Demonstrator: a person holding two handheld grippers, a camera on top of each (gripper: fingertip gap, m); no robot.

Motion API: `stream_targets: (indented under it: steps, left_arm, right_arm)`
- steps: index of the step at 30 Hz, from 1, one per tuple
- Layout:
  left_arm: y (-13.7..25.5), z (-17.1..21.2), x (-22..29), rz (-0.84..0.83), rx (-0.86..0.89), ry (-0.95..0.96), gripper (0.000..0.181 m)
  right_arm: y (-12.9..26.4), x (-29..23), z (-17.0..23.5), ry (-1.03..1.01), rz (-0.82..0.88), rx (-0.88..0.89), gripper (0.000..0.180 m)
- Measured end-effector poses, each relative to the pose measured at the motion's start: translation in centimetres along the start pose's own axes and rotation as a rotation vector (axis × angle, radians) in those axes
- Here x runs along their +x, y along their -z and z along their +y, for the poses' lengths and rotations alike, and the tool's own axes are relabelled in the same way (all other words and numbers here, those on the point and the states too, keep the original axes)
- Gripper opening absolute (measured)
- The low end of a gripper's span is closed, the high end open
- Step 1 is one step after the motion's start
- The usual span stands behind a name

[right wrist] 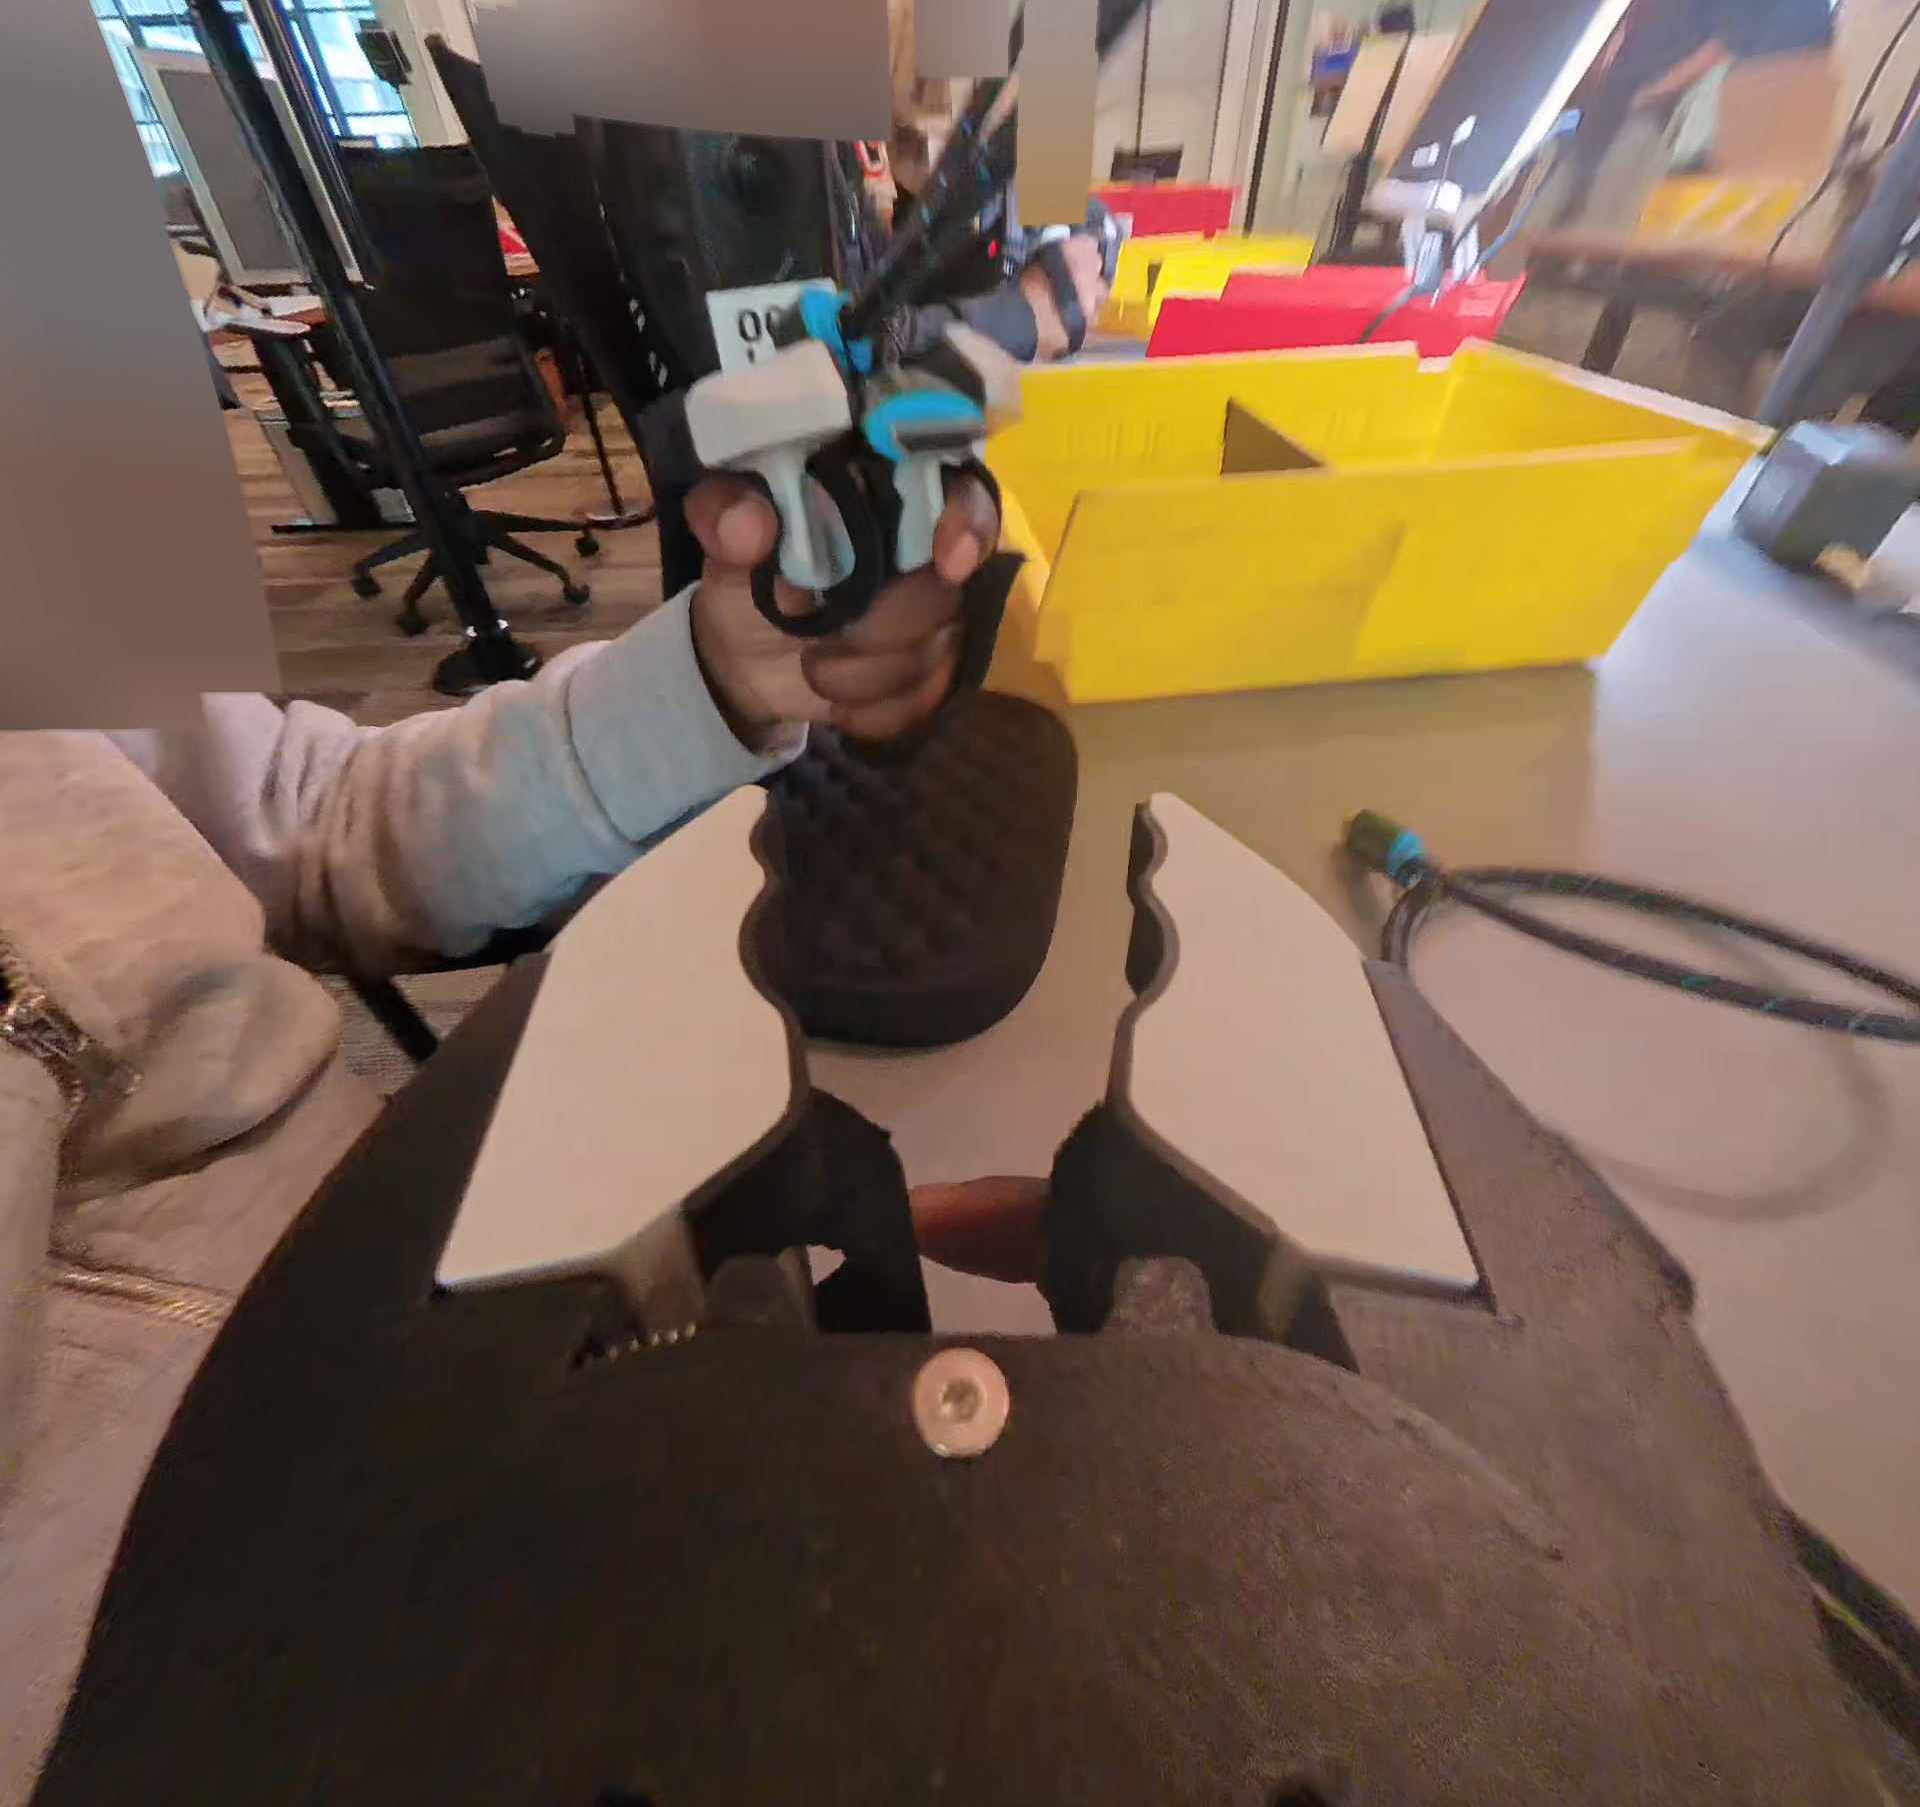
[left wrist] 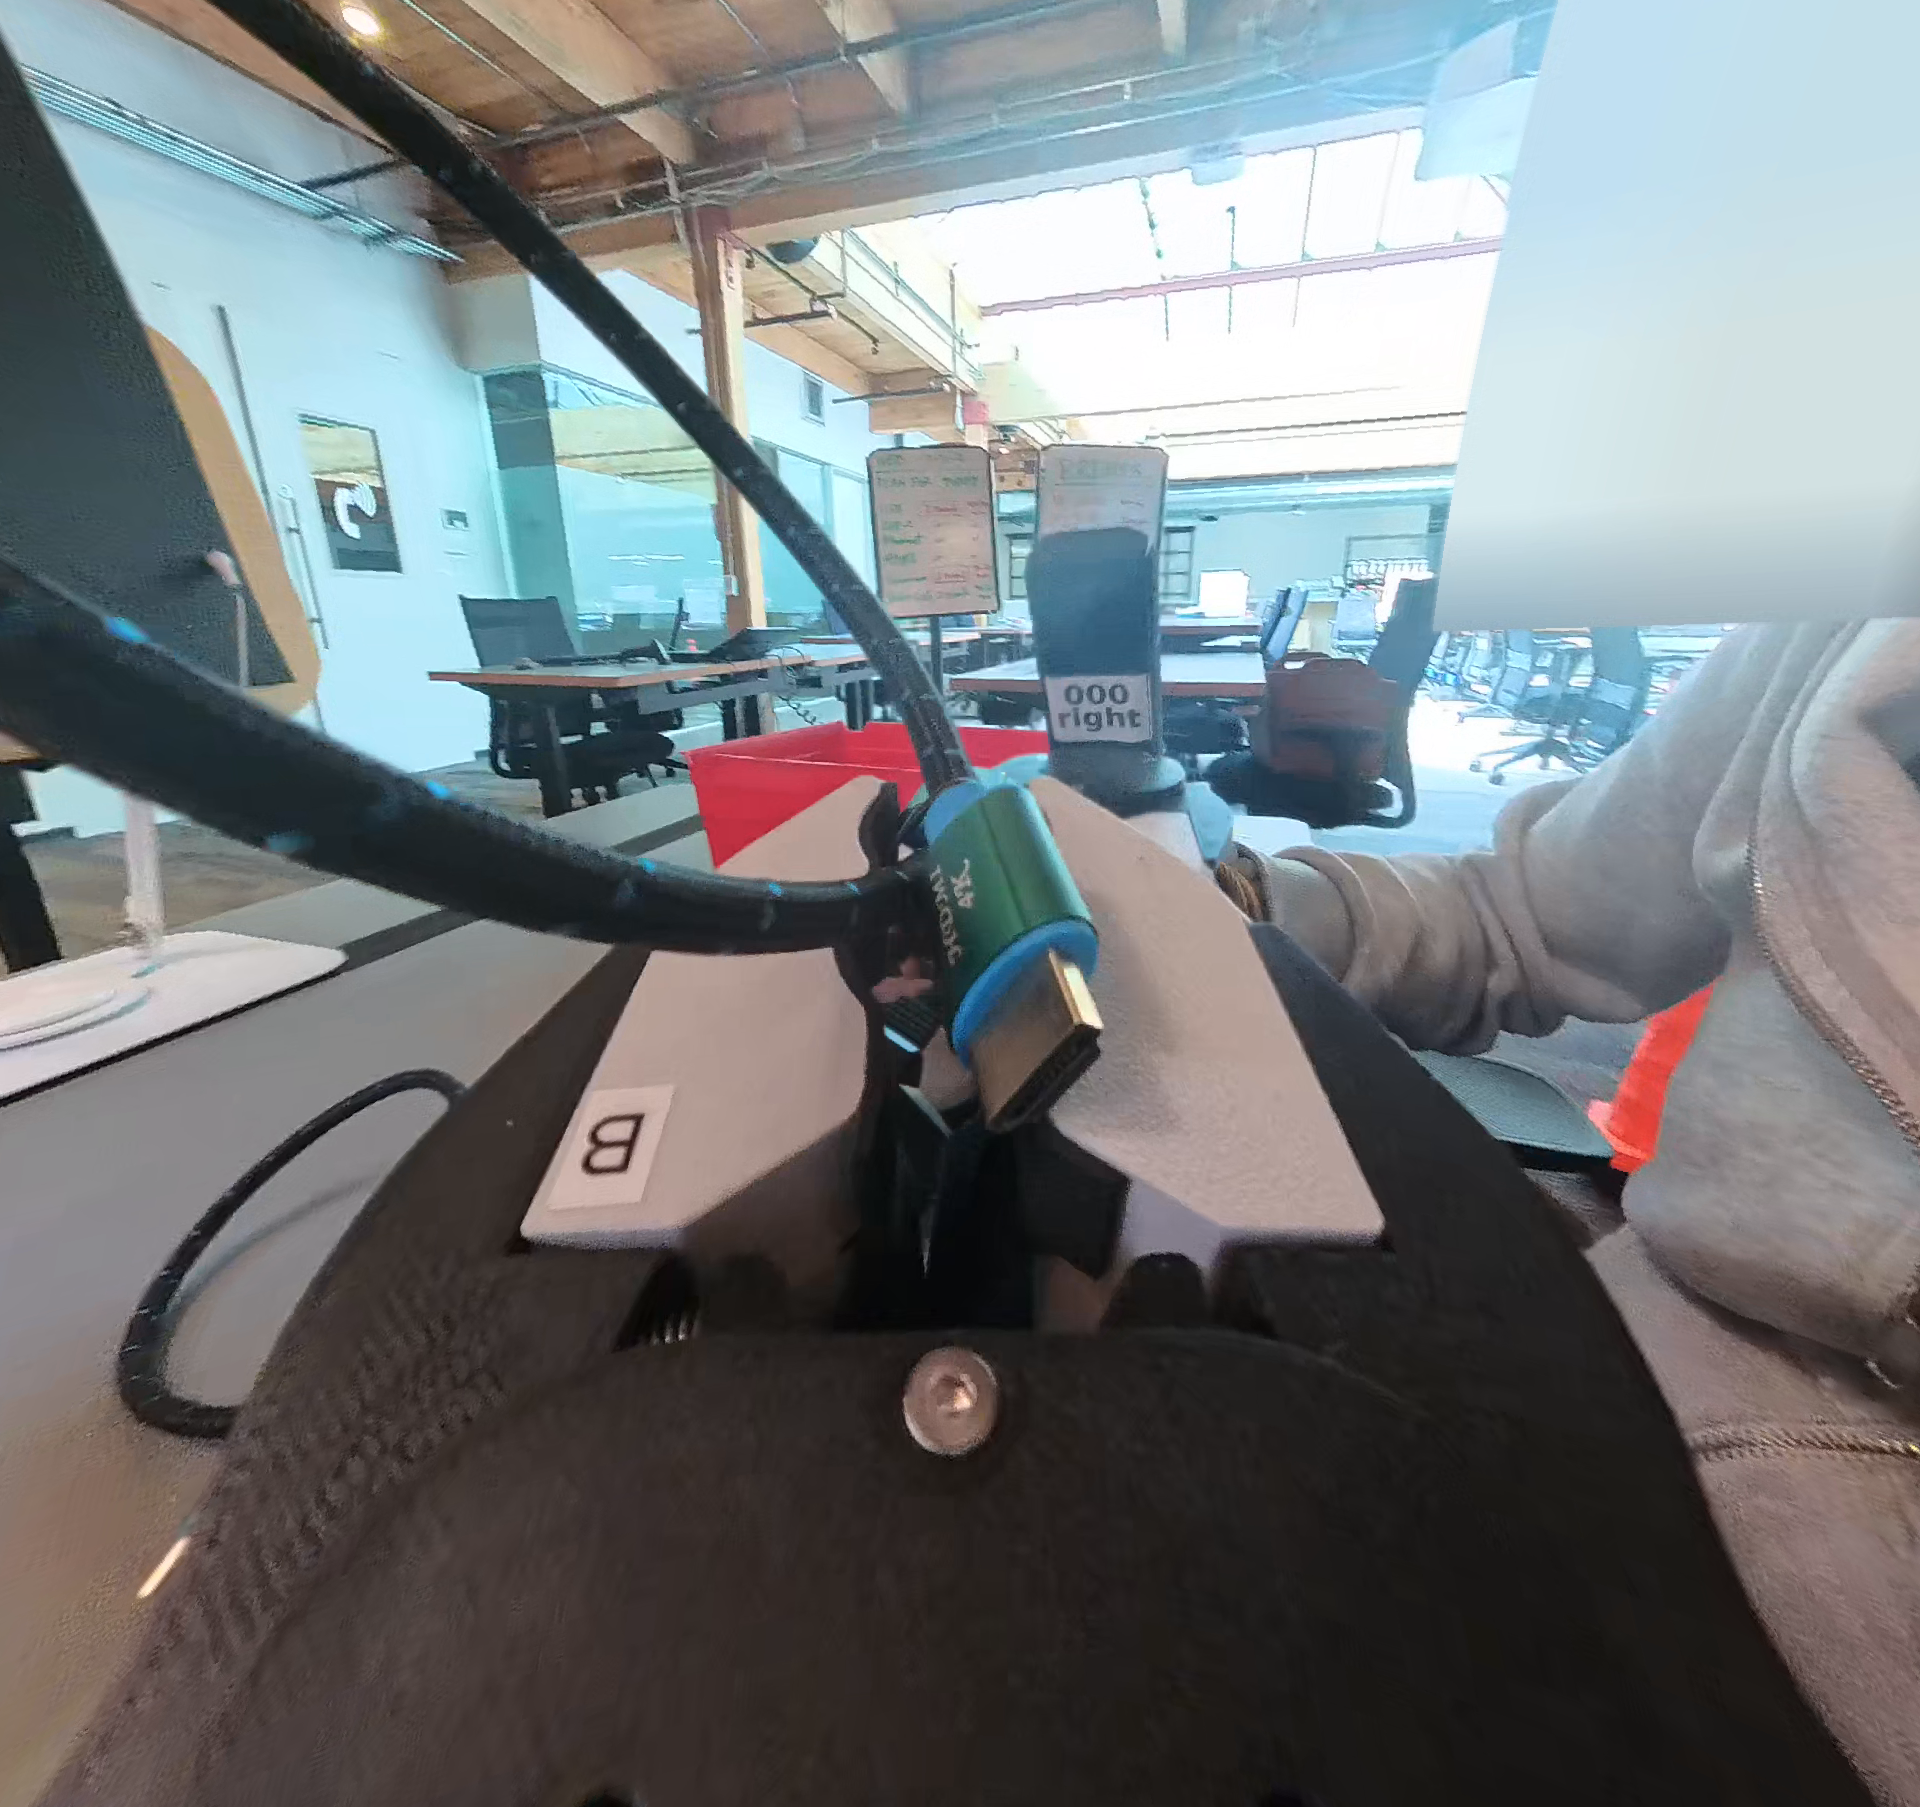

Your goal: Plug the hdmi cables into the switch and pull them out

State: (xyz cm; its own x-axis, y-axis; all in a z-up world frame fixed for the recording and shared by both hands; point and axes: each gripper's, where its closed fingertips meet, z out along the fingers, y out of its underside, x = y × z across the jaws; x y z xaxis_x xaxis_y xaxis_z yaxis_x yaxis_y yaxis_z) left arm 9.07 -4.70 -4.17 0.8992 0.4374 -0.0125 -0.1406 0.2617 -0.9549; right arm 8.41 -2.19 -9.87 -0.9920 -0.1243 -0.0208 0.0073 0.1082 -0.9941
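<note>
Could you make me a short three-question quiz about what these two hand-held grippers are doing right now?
1. True or false: the left gripper is shut on the green HDMI plug.
2. What does the right gripper hold?
A. a plug
B. nothing
C. a bin
3. Fill in: the nearest bin on the table is coloured ____.

Key:
1. True; the black braided cable trails from it.
2. B; its jaws stand apart, and a second HDMI plug lies on the table.
3. Yellow.
</note>
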Motion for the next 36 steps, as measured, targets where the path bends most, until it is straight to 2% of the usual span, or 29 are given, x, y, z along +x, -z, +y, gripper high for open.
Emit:
stream_targets:
  steps: [6, 10, 15, 18, 21, 25, 27, 31, 36]
  left_arm:
    - [1.1, -1.5, -1.6, -0.120, 0.090, -0.065, 0.021]
    - [1.8, -1.9, -2.4, -0.163, 0.110, -0.063, 0.021]
    - [1.7, -1.7, -2.1, -0.151, 0.095, -0.082, 0.021]
    - [1.5, -1.3, -2.1, -0.149, 0.069, -0.083, 0.021]
    - [1.4, -1.3, -1.6, -0.112, 0.071, -0.083, 0.021]
    - [1.1, -0.8, -1.3, -0.088, 0.039, -0.079, 0.021]
    - [0.9, -0.6, -1.1, -0.077, 0.021, -0.092, 0.021]
    - [0.7, -0.4, -0.8, -0.061, 0.010, -0.095, 0.021]
    - [0.8, -0.8, 0.1, -0.009, 0.039, -0.116, 0.021]
  right_arm:
    - [-0.1, 1.1, 1.0, -0.128, 0.010, -0.036, 0.071]
    - [2.0, 3.8, 0.8, -0.173, 0.099, -0.091, 0.076]
    - [6.5, 7.6, 3.7, -0.116, 0.284, -0.343, 0.076]
    - [7.5, 7.9, 6.2, -0.116, 0.295, -0.498, 0.081]
    - [7.4, 7.5, 7.7, -0.026, 0.290, -0.616, 0.081]
    - [7.3, 7.4, 8.4, 0.161, 0.336, -0.743, 0.064]
    - [7.3, 7.2, 8.9, 0.181, 0.353, -0.817, 0.052]
    - [7.1, 7.4, 10.4, 0.221, 0.357, -0.977, 0.052]
    - [5.6, 7.9, 10.6, 0.251, 0.335, -0.950, 0.041]
